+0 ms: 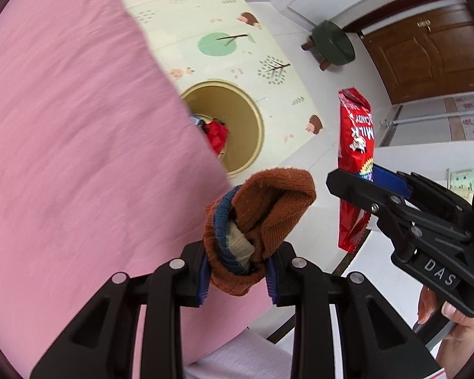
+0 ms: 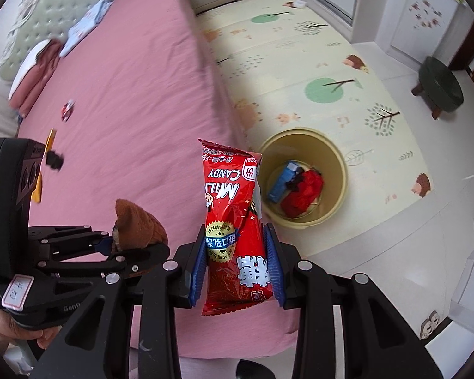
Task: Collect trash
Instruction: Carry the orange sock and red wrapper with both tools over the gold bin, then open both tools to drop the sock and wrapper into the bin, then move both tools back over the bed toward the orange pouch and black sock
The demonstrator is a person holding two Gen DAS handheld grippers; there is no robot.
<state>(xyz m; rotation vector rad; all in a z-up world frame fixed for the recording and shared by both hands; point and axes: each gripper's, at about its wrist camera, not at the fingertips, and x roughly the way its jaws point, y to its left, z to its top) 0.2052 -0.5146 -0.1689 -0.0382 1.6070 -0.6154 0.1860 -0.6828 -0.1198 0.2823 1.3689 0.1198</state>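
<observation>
My left gripper (image 1: pixel 238 279) is shut on a rolled brown and blue sock (image 1: pixel 259 218), held above the edge of the pink bed (image 1: pixel 72 145). It also shows in the right wrist view (image 2: pixel 139 225). My right gripper (image 2: pixel 235 265) is shut on a red milk candy bag (image 2: pixel 233 218), held upright beside the bed; the bag shows in the left wrist view (image 1: pixel 355 158) too. A yellow round bin (image 2: pixel 335 158) stands on the floor mat by the bed, holding a blue box (image 2: pixel 282 181) and red crumpled trash (image 2: pixel 303 194).
Small wrappers (image 2: pixel 68 110) and an orange strip (image 2: pixel 49 140) lie on the bed. Folded clothes (image 2: pixel 85 25) and a pillow sit near the headboard. A dark green stool (image 2: pixel 440 87) stands on the white floor. A brown door (image 1: pixel 426 50) is at the far right.
</observation>
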